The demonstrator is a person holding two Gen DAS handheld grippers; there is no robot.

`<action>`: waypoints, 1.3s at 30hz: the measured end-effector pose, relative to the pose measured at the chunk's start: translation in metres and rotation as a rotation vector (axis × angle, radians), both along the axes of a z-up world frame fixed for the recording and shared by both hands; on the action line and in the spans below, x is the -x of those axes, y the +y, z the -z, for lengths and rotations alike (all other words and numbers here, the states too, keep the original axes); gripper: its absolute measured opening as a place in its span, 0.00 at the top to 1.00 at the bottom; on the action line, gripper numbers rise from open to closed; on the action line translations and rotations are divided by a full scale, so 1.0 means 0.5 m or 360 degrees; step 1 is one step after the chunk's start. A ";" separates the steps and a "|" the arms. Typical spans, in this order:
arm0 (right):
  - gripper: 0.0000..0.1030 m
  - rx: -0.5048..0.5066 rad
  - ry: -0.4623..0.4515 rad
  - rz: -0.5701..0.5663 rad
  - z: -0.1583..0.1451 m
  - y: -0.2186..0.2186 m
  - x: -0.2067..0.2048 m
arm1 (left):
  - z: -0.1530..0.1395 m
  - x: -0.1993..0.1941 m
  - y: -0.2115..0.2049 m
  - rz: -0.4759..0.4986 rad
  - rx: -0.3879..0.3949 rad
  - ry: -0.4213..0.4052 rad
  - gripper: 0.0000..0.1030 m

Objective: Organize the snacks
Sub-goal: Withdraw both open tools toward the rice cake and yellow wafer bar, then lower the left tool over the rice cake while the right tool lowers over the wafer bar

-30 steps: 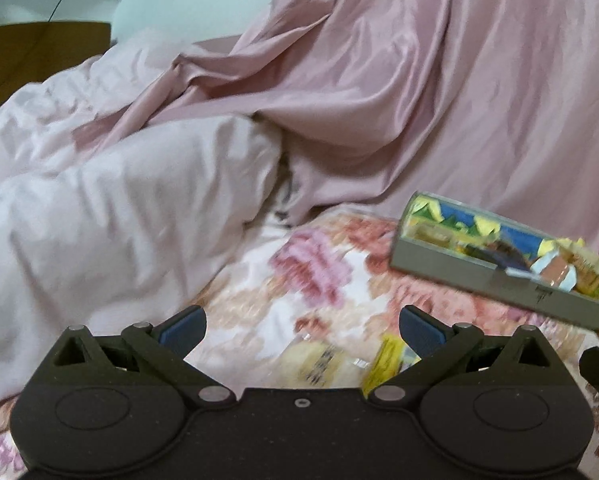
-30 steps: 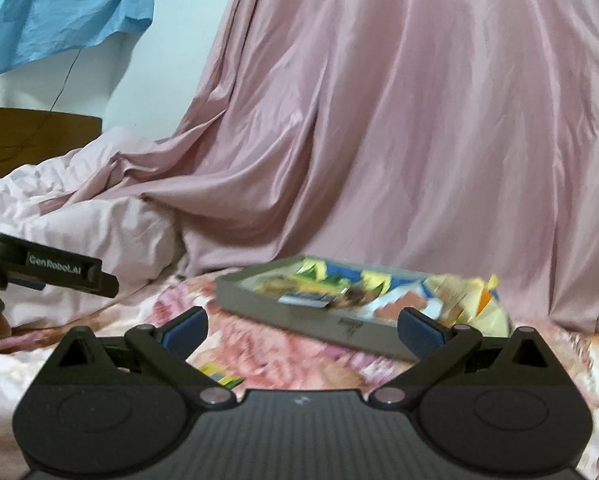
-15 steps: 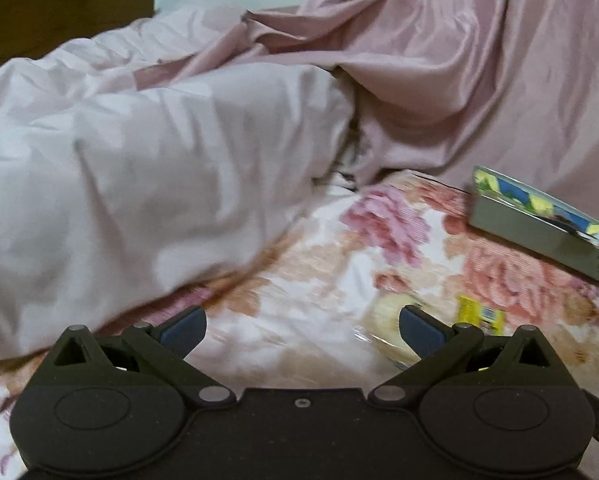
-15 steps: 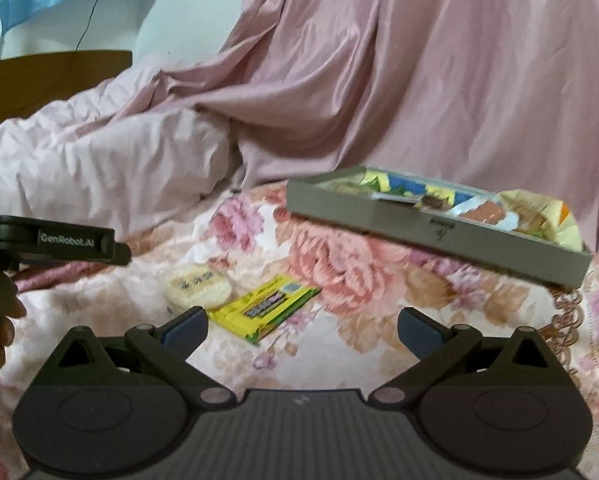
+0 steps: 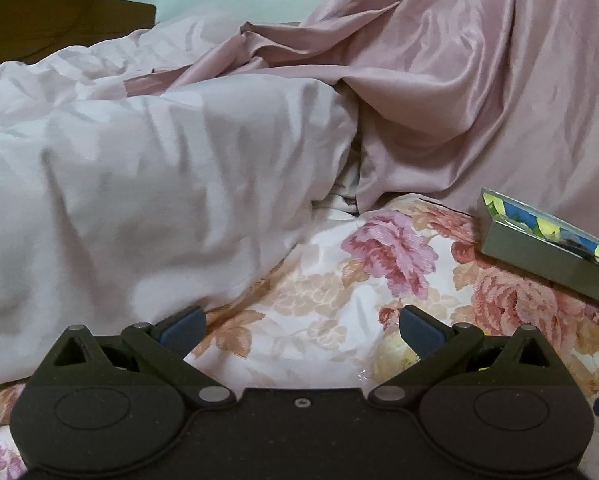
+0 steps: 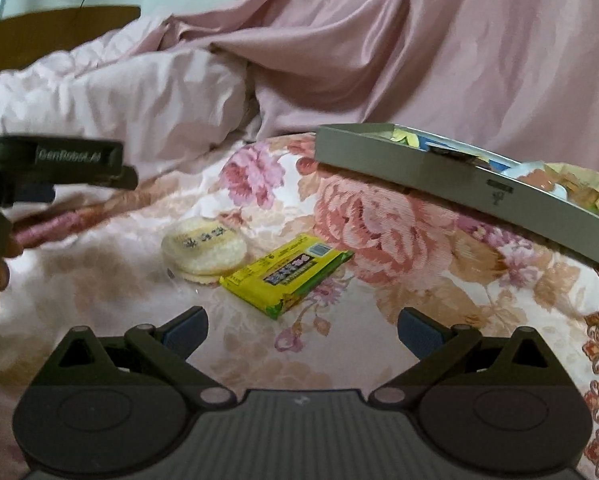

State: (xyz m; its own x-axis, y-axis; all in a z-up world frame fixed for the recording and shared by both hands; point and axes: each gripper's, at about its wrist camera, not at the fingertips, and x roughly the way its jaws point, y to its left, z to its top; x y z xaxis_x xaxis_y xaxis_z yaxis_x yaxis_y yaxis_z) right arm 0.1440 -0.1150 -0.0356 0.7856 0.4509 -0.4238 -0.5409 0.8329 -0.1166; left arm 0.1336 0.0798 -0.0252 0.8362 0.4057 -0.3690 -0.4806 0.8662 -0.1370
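A: Looking over a floral-printed woven bedspread [image 6: 379, 232], pink and peach roses on cream, slightly ribbed in texture. Seeing a round pale rice cracker in clear crinkly wrap [image 6: 205, 250] lying flat there, touching a flat rectangular yellow-green foil snack packet [image 6: 289, 274] just to its right.

B: Hovering the black plastic right gripper [image 6: 301, 330] near both, jaws spread wide, blue rubbery pads [image 6: 185, 330] grasping nothing. Snacks sitting just ahead of the gap, apart from the pads.

A: Noting a shallow grey rectangular tray [image 6: 419, 168] further back on the right, smooth matte wall, filled with crumpled yellow, blue and orange wrappers. Resting tilted on the bedspread, well apart from the two loose snacks.

B: Holding the matching left gripper [image 5: 301, 330] released too, jaws parted, empty. Catching only a pale blurred edge of the cracker [image 5: 391, 354] beside its right pad. Showing up in the right view as a dark bar at the left edge.

A: Backing it all, a puffy pale pink quilt [image 5: 139, 184], softly creased, and glossy dusty-pink satin drapery [image 6: 459, 60] falling in long folds.
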 end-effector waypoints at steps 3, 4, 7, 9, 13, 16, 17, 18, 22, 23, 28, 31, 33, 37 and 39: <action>0.00 0.0008 0.0001 0.0007 0.000 0.021 -0.014 | 0.000 0.002 0.001 0.0006 -0.0029 -0.0020 0.01; 0.00 0.0005 0.0005 0.0014 -0.001 0.027 -0.021 | -0.002 0.004 0.004 0.0010 -0.0028 -0.0035 0.01; 0.00 0.0009 0.0008 0.0072 -0.003 0.049 -0.046 | -0.004 0.012 0.015 -0.0009 0.0006 -0.0062 0.01; 0.00 0.0003 0.0034 0.0117 -0.002 0.064 -0.065 | -0.003 0.016 0.023 -0.0025 0.0030 -0.0071 0.01; 0.00 -0.0023 0.0131 0.0156 0.003 0.089 -0.101 | 0.000 0.018 0.033 -0.0055 0.0047 -0.0076 0.01; 0.00 -0.0023 0.0194 0.0170 0.008 0.106 -0.121 | 0.001 0.018 0.034 -0.0048 0.0052 -0.0078 0.01; 0.00 -0.0016 0.0213 0.0183 0.010 0.111 -0.128 | 0.002 0.017 0.033 -0.0041 0.0053 -0.0079 0.01; 0.00 0.0009 0.0237 0.0201 0.013 0.117 -0.137 | 0.003 0.017 0.031 -0.0030 0.0052 -0.0078 0.01; 0.00 0.0021 0.0320 0.0232 0.024 0.116 -0.157 | 0.008 0.008 0.018 0.0039 0.0024 -0.0063 0.01; 0.00 0.0015 0.0320 0.0233 0.024 0.110 -0.156 | 0.009 0.004 0.014 0.0057 0.0018 -0.0058 0.01; 0.01 0.0115 0.0242 0.0147 0.020 0.064 -0.152 | 0.017 -0.025 -0.009 0.0196 -0.0032 0.0009 0.01; 0.01 0.0177 0.0201 0.0081 0.013 0.024 -0.156 | 0.027 -0.047 -0.028 0.0272 -0.0107 0.0068 0.01; 0.01 0.0186 0.0192 0.0025 0.010 -0.006 -0.158 | 0.033 -0.062 -0.039 0.0312 -0.0152 0.0102 0.01; 0.00 0.0163 0.0155 -0.0051 0.009 -0.033 -0.151 | 0.045 -0.096 -0.063 0.0410 -0.0276 0.0189 0.01; 0.01 0.0188 0.0124 -0.0099 0.010 -0.023 -0.150 | 0.054 -0.117 -0.078 0.0459 -0.0369 0.0261 0.01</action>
State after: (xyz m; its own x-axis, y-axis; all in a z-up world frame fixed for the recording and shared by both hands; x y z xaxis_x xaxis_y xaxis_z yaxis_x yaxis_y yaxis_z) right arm 0.2191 -0.1267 -0.0406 0.7204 0.4411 -0.5353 -0.6023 0.7806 -0.1673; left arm 0.1921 0.0410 -0.0520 0.8657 0.2508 -0.4332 -0.2123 0.9677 0.1360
